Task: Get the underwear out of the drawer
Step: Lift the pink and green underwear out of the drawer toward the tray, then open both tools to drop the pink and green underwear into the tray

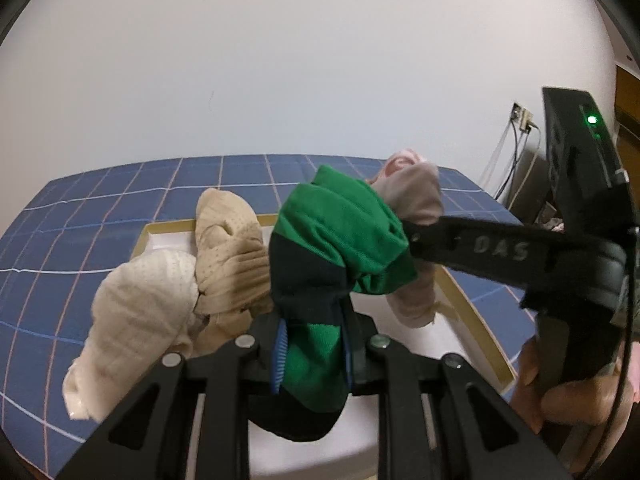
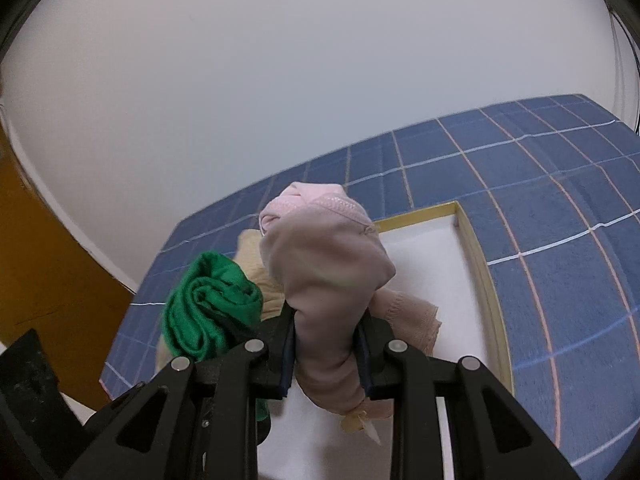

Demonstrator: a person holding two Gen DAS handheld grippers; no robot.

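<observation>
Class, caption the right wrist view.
Right gripper clamps rolled pink underwear above the white drawer, green underwear alongside.

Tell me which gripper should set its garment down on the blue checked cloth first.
Left, probably. The left gripper, clamping the green underwear, sits nearer the blue checked cloth where the cream pieces lie; the right gripper, holding the pink underwear, hangs over the white drawer.

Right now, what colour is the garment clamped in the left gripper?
Bright green with dark, near-black panels: the green underwear in the left gripper. Best seen in the left wrist view.
</observation>
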